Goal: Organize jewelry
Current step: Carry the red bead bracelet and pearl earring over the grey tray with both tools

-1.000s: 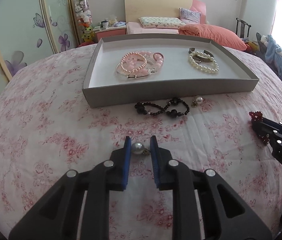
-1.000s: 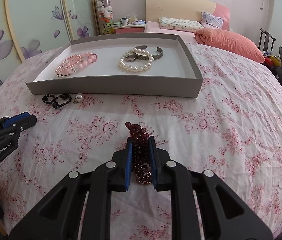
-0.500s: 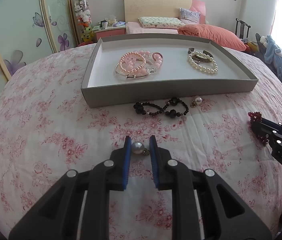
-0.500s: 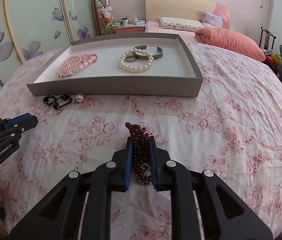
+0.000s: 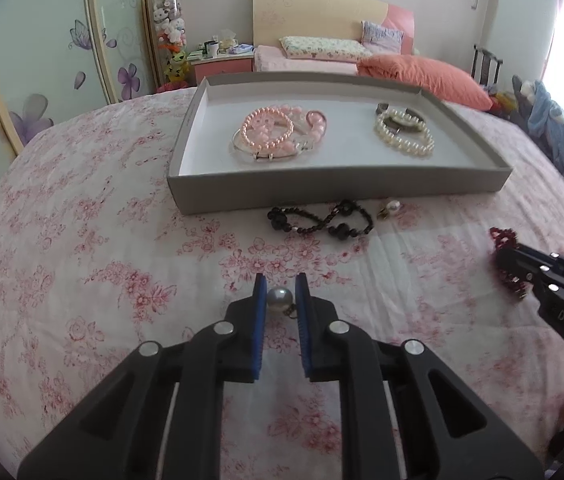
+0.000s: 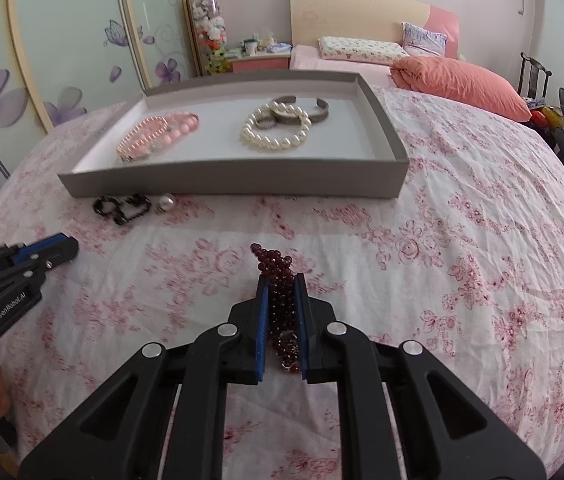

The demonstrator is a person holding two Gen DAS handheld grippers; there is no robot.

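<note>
**Both tools closing on jewellery in front of the tray**

The left tool (image 5: pixel 280 296) is narrowing around a grey pearl earring (image 5: pixel 280 298) lying on the bed; the pearl is sitting between the blue pads (image 5: pixel 259 320), which are not yet plainly pressing on it. The right tool (image 6: pixel 281 300) is clamping a dark red beaded bracelet (image 6: pixel 278 280), its jaws drawn together on the strand, with a loop of beads sticking out ahead.

To do this well, I would say the left should be pinching the round pearl squarely at its widest part, since it is likely to roll or squirt out. The right should be lifting gently so the loose loop is not catching on the cloth, then clearing the grey tray (image 6: pixel 234 184) wall before releasing.

A black bead bracelet (image 5: pixel 322 220) and a white pearl earring (image 5: pixel 392 207) are waiting just beside the tray's near wall. Inside are pink bracelets (image 5: pixel 278 132) and a white pearl bracelet (image 5: pixel 404 136).

The surface is a soft, wrinkled bedspread (image 6: pixel 462 240) with pink flowers. Beyond it are a headboard, pillows and a flower-painted wardrobe
</note>
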